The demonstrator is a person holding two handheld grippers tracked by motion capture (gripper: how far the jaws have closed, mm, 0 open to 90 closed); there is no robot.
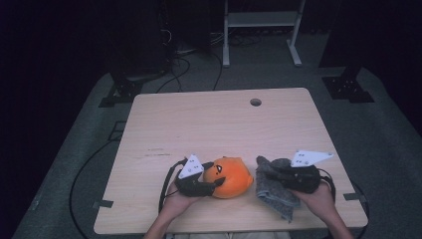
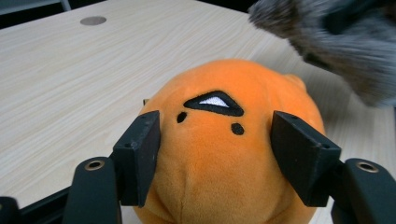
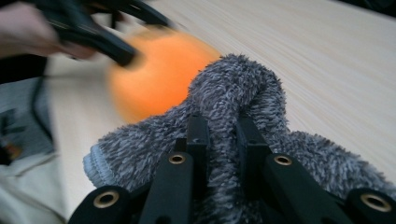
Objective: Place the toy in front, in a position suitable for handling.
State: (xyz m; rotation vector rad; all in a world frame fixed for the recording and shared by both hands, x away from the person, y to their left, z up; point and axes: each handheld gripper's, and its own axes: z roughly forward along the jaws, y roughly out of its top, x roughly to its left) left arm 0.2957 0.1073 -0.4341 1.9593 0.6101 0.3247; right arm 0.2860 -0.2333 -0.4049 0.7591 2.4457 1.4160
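Plainly, no brand, label or readable writing shows on anything here; the only marking is the stitched face on the orange plush toy, a black triangle with a white patch and two black dots.

The left gripper has the plush toy between its jaws in the left gripper view: the pads stand against the toy's two sides, the left pad pressing into the fabric, so the toy is grasped. The face lies just beyond the pads, turned upward. In the high view the left gripper meets the toy from the toy's left, near the front edge of the surface.

The right gripper is clenched on a fold of the grey fuzzy cloth; the pile bunches up between the two narrow-set jaws and spills out on both sides. In the high view the right gripper lies over the cloth, which hangs down toward the surface's front edge, just right of the toy. From the right gripper's own view, the toy sits just beyond the cloth and to the left, blurred.
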